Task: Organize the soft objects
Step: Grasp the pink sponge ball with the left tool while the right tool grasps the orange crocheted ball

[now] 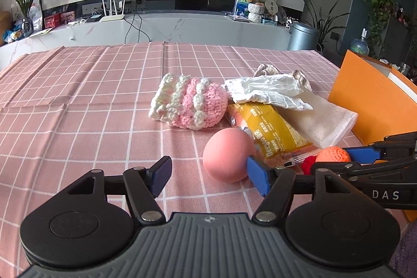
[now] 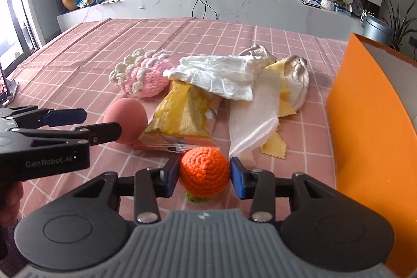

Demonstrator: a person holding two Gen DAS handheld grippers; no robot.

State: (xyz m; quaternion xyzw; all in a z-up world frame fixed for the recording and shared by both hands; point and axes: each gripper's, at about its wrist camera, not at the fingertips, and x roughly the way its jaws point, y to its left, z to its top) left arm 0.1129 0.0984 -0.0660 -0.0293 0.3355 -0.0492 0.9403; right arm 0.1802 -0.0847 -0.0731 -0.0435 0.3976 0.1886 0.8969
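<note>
Readable markings: the left gripper [image 2: 101, 125] body carries "GenRobot.AI" in the right wrist view; the right gripper [image 2: 204, 177] arm shows "DAS" in the left wrist view. The yellow snack packet [image 1: 271, 133] bears print, of which only "Deasee" or similar can be made out.

Left to right on the pink grid-checked tablecloth [image 1: 78, 95]:

- Left gripper: black frame, blue pads, jaws standing wide apart with nothing between them. Its right pad sits against the near side of the pink ball [image 1: 226, 155].
- Pink-and-cream crocheted pouch [image 1: 187, 102]: chunky knit with ruffled ridges, lying on its side, behind the ball and apart from it.
- Pink ball: smooth, matte, round, resting on the cloth just beside the packet.
- Snack packet: glossy film wrapper, lying flat, its far end under a crumpled white tissue [image 1: 265, 91].
- White cloth [image 2: 250, 124] and yellow pinked-edge cloth [image 2: 275, 147]: thin and limp, draped over each other right of the packet, with a shiny cream fabric piece [image 2: 299, 77] behind.
- Crocheted orange ball [image 2: 204, 172]: tight spiral stitch with a green knitted bit beneath. The right gripper's two blue pads press its left and right sides, jaws partly closed around it, just in front of the packet's near edge.
- Orange box [image 2: 370, 127]: rigid, flat-walled, at the far right, near the right gripper.
</note>
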